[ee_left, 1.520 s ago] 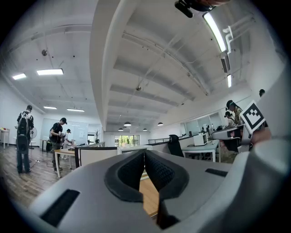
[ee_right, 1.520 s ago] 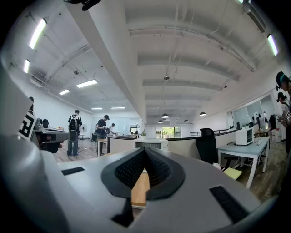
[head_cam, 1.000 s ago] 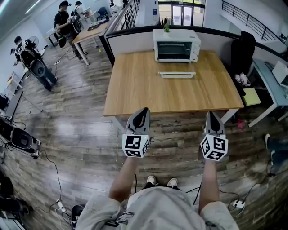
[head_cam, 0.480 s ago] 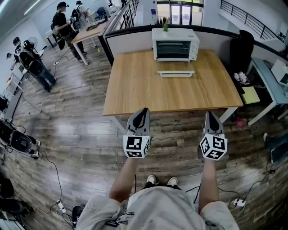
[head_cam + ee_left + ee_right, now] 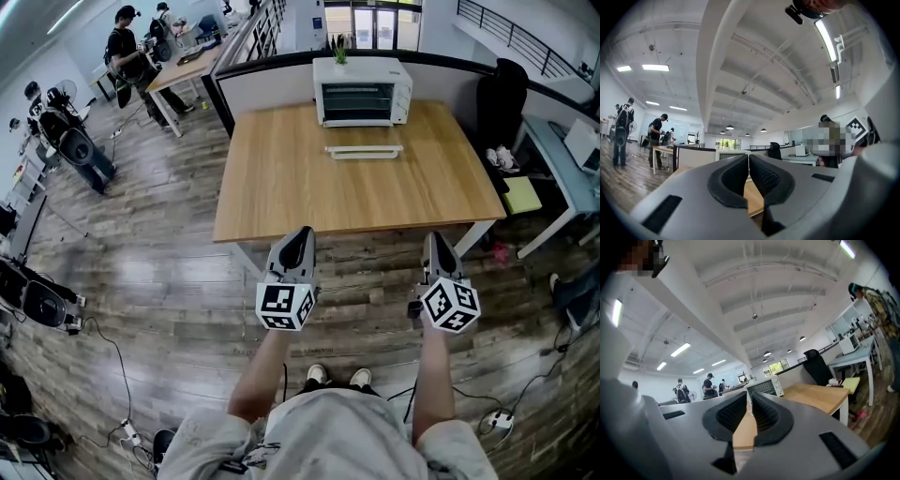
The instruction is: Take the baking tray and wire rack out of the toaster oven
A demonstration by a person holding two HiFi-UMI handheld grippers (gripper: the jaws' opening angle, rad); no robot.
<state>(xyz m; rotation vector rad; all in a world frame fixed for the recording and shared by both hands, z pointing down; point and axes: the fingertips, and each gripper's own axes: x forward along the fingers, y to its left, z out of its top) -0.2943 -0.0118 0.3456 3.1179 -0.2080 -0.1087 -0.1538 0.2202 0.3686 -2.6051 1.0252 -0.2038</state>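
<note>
Wooden table (image 5: 309, 202) is seen ahead. The left gripper (image 5: 300, 234) is held over the floor (image 5: 159, 281) just short of the near edge, jaws pressed together on nothing. The toaster oven (image 5: 362, 91) is set at the middle of the far edge, a flat white object (image 5: 364, 150) laid just before it; baking tray and wire rack cannot be made out. The right gripper (image 5: 438, 240) is held likewise, jaws drawn together and empty.

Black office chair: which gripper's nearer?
Right. Right gripper hangs before the table, toward the black office chair; left gripper is beside it, farther left.
</note>
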